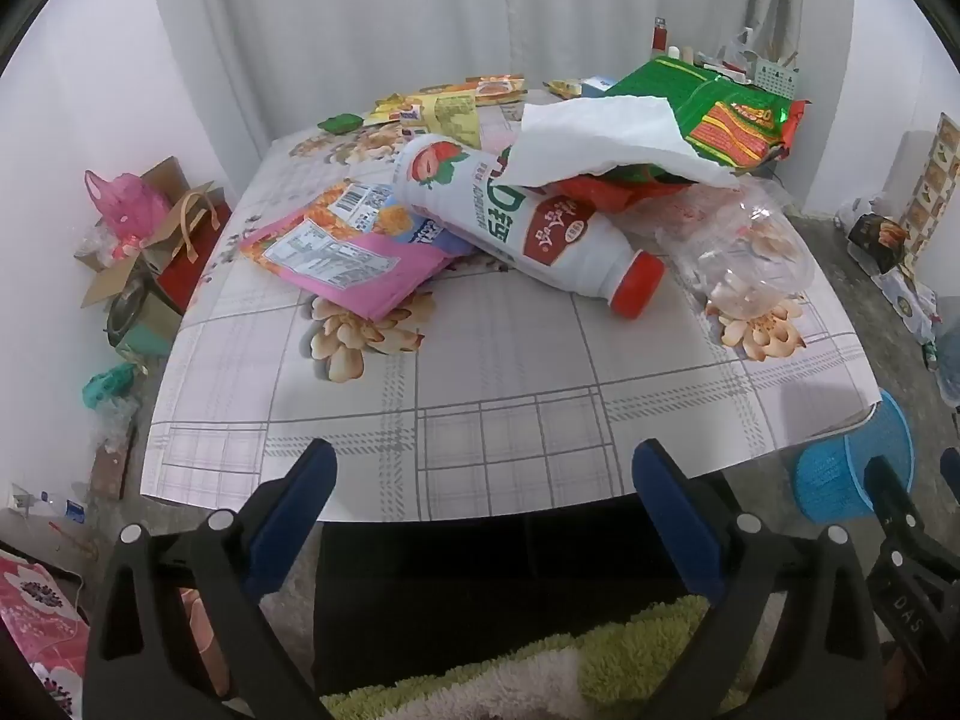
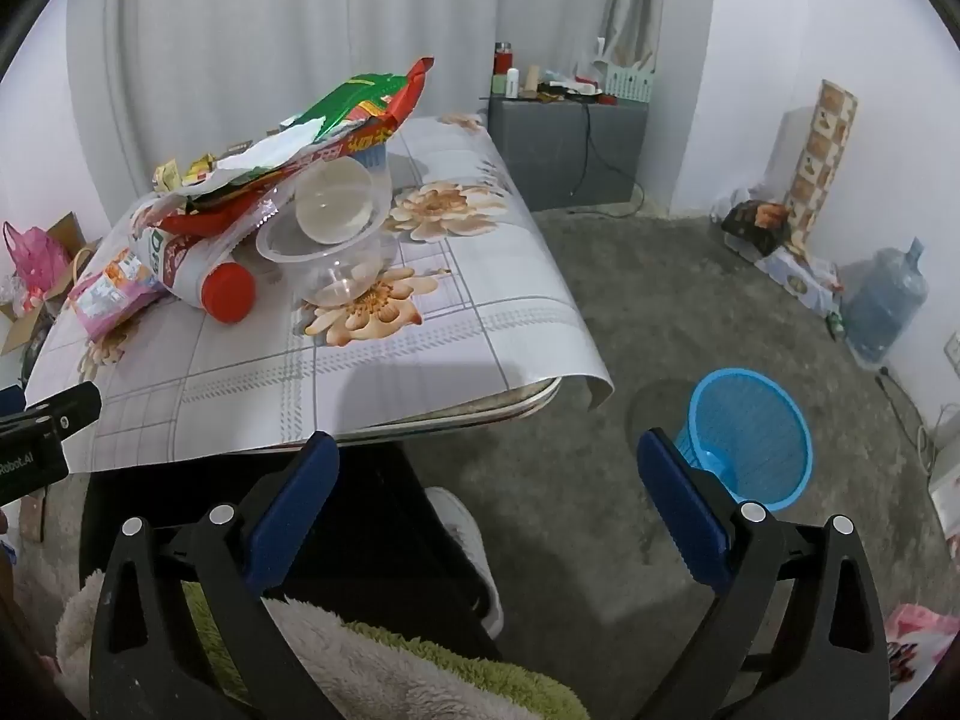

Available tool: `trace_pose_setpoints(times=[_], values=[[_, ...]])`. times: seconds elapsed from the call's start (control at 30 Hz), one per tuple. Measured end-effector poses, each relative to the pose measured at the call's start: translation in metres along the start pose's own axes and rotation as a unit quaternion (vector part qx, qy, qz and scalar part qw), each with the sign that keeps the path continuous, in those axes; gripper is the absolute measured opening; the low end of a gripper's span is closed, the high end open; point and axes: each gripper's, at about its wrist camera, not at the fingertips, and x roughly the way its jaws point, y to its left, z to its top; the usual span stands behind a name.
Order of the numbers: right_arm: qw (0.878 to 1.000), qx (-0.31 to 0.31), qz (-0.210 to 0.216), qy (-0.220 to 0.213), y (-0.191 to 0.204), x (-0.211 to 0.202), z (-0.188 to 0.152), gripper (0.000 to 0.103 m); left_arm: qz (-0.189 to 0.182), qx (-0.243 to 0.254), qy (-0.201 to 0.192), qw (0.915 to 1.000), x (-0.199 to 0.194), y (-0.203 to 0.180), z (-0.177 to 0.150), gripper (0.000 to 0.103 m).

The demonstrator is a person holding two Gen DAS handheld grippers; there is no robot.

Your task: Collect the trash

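Note:
A heap of trash lies on the flowered tablecloth (image 1: pixel 480 372): a white bottle with a red cap (image 1: pixel 528 222) on its side, a pink snack wrapper (image 1: pixel 348 252) to its left, a white tissue (image 1: pixel 600 138), a green and red bag (image 1: pixel 720 108) and a clear plastic container (image 1: pixel 744 252). From the right wrist view the bottle (image 2: pixel 198 270) and clear container (image 2: pixel 336 228) show at the left. A blue mesh bin (image 2: pixel 750 432) stands on the floor right of the table. My left gripper (image 1: pixel 480 480) hangs open before the table's near edge. My right gripper (image 2: pixel 486 468) is open above the floor, nothing between its fingers.
A cardboard box with a pink bag (image 1: pixel 132 210) sits on the floor left of the table. A grey cabinet (image 2: pixel 564 144) with small items stands behind it. A large water jug (image 2: pixel 882 300) and packages line the right wall. A fuzzy green and white garment (image 2: pixel 360 660) lies below.

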Motion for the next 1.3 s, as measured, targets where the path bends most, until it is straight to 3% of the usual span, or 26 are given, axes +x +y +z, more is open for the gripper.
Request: trace_pose_setpoints(times=[1.3], values=[[1.000,0.000,-0.001,-0.006,0.0003,-0.0001,-0.0006,0.095,-0.005,-0.002,-0.004,1.0000,-0.0006,0.0000,0.0004,0.097]])
